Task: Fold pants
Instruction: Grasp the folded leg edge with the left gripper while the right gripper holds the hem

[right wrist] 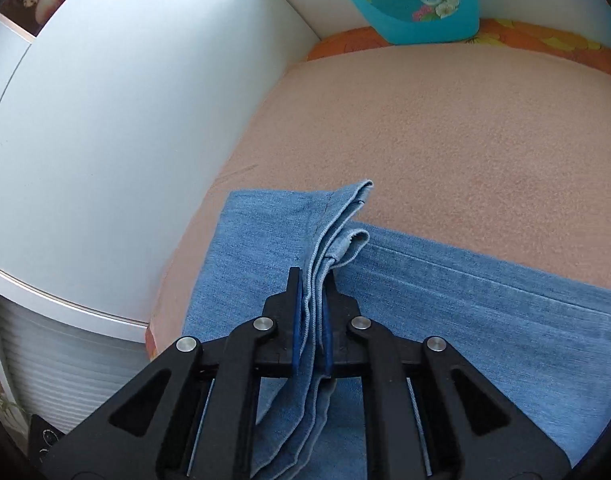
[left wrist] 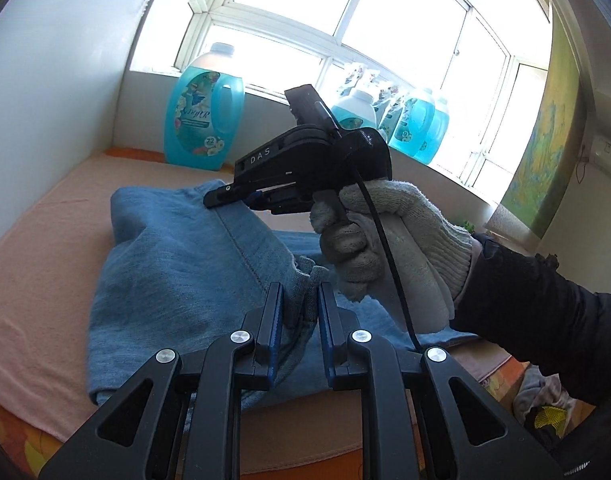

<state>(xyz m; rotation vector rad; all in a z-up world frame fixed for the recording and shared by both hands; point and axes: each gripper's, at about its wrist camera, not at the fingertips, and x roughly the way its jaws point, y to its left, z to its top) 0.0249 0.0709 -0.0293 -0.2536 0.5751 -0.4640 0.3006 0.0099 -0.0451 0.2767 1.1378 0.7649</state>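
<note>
Blue denim pants (left wrist: 177,280) lie partly folded on a peach-covered surface (left wrist: 45,248). My left gripper (left wrist: 299,292) is shut on the near edge of the denim, cloth bunched between its blue pads. My right gripper (left wrist: 225,198), held by a gloved hand (left wrist: 385,240), is at the pants' far edge. In the right wrist view my right gripper (right wrist: 313,276) is shut on several stacked hem layers of the pants (right wrist: 485,312), which stick out past the fingertips.
A turquoise detergent bottle (left wrist: 203,112) stands at the back by the window, with more bottles (left wrist: 417,120) on the sill to the right. A white wall (right wrist: 125,140) borders the surface on the left. Clothes (left wrist: 545,400) lie low at the right.
</note>
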